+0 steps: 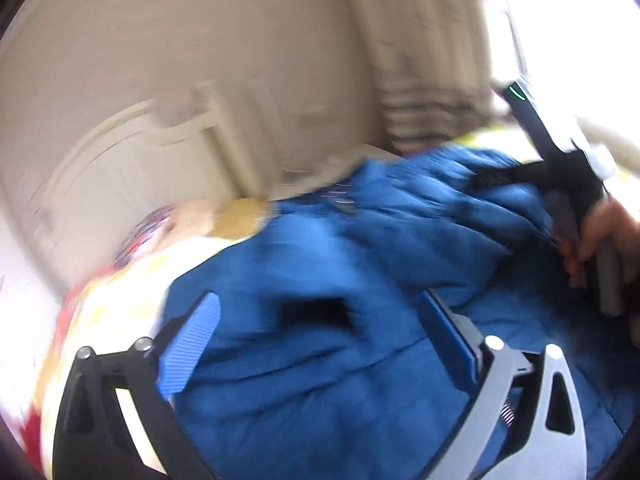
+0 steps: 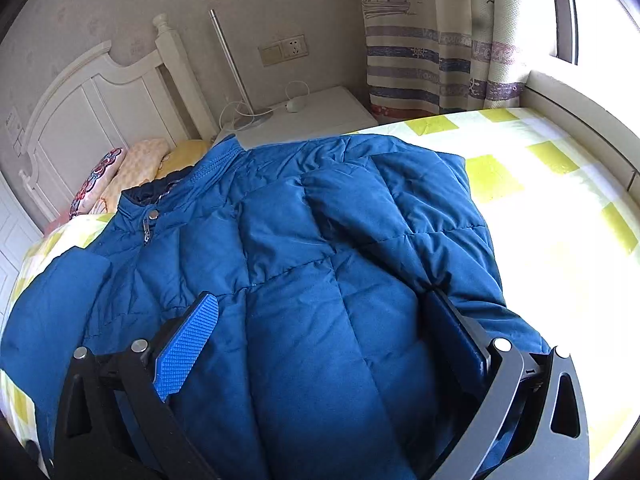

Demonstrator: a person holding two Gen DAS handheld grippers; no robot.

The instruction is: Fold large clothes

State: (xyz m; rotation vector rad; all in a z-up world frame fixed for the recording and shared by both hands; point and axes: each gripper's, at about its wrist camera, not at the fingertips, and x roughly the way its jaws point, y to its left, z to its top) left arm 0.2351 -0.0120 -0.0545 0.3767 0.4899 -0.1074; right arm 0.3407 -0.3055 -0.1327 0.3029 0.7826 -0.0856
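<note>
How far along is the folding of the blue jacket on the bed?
Done: the blue jacket lies zipped, front up, on the checked bedsheet, one sleeve laid across its chest. In hand: nothing; the left gripper and right gripper hover open. Left: the body folds.

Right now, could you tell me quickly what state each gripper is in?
Left gripper: open, jaws spread over the blue jacket, gripping nothing.
Right gripper: open, jaws spread over the same jacket, gripping nothing.

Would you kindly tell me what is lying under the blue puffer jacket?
The blue puffer jacket lies on a bed sheet checked yellow and white, which shows around it. Whatever sits directly beneath the jacket is covered.
</note>
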